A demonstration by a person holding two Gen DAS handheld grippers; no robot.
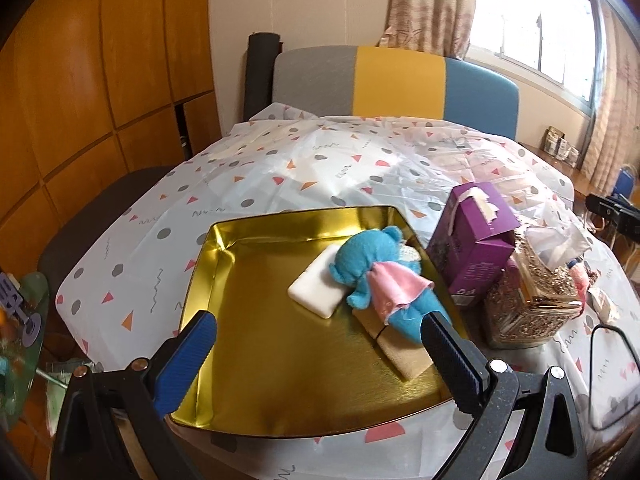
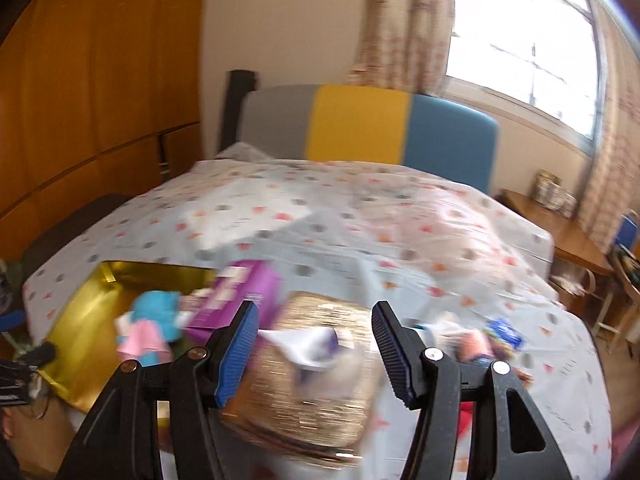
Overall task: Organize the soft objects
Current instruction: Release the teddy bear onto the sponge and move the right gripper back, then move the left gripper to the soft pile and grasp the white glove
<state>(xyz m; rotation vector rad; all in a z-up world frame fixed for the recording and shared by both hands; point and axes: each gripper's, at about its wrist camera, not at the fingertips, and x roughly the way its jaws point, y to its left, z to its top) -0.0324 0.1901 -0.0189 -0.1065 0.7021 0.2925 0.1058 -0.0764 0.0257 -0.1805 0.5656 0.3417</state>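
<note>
Left gripper (image 1: 318,330) hangs over the near part of the gold tray (image 1: 208,264), jaws spread wide, nothing between the pads. Its right fingertip sits just in front of the blue plush toy (image 1: 374,270), whether touching I cannot tell.

Inside the tray: the plush, in a pink skirt, lies across a white foam block (image 1: 316,288) and a beige folded cloth (image 1: 394,346), toward the tray's right side.

Right gripper (image 2: 314,318), seen through heavy blur, stands about half open and empty, pads clear of everything. Below and beyond it is the gold glittery tissue holder (image 2: 304,392), with white tissue poking out.

A purple box (image 1: 472,240) stands between tray and holder, touching the holder.

All rests on a patterned tablecloth (image 1: 280,168). Farther back, a grey, yellow and blue headboard (image 1: 400,80), then the bright window (image 1: 532,20).
</note>
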